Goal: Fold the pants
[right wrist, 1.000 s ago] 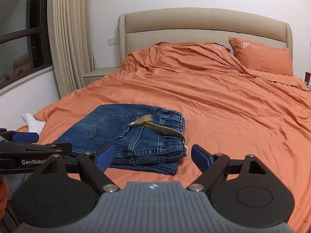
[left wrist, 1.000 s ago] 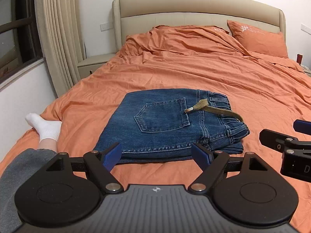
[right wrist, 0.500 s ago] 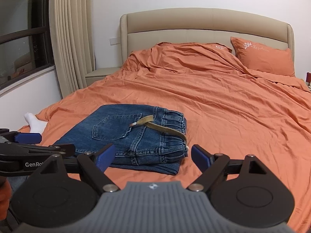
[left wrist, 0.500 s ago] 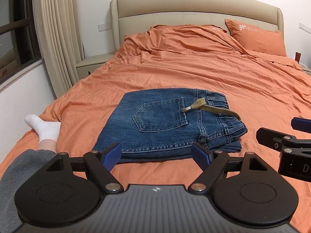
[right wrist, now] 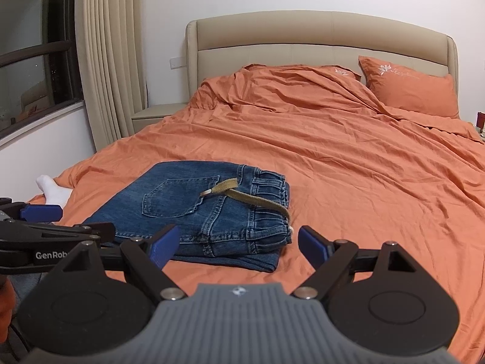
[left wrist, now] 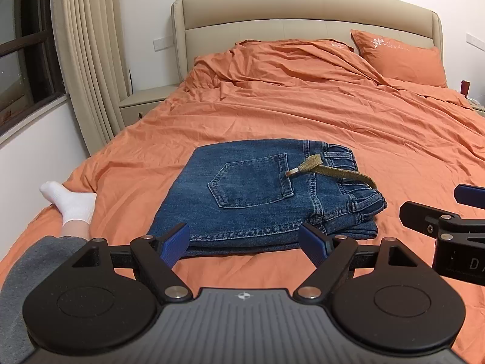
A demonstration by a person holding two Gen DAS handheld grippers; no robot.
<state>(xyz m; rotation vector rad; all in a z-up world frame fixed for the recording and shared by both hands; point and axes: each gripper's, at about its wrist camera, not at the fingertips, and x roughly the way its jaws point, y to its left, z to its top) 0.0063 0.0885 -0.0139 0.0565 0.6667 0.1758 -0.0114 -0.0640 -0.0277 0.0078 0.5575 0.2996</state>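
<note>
Blue jeans (left wrist: 260, 194) lie folded in a flat stack on the orange bed (left wrist: 303, 115), back pocket up, waistband to the right, with an olive drawstring (left wrist: 333, 173) draped across it. They also show in the right wrist view (right wrist: 197, 209). My left gripper (left wrist: 245, 242) is open and empty, just in front of the stack's near edge. My right gripper (right wrist: 236, 245) is open and empty, near the stack's front right corner. Each gripper shows at the edge of the other's view.
A person's leg with a white sock (left wrist: 71, 203) lies on the bed's left edge. An orange pillow (left wrist: 400, 57) and rumpled duvet sit by the beige headboard (left wrist: 303, 9). A nightstand (left wrist: 145, 103), curtain and window stand at the left.
Both grippers have drawn back and risen slightly from the jeans. The jeans have not moved. Both grippers stay open.
</note>
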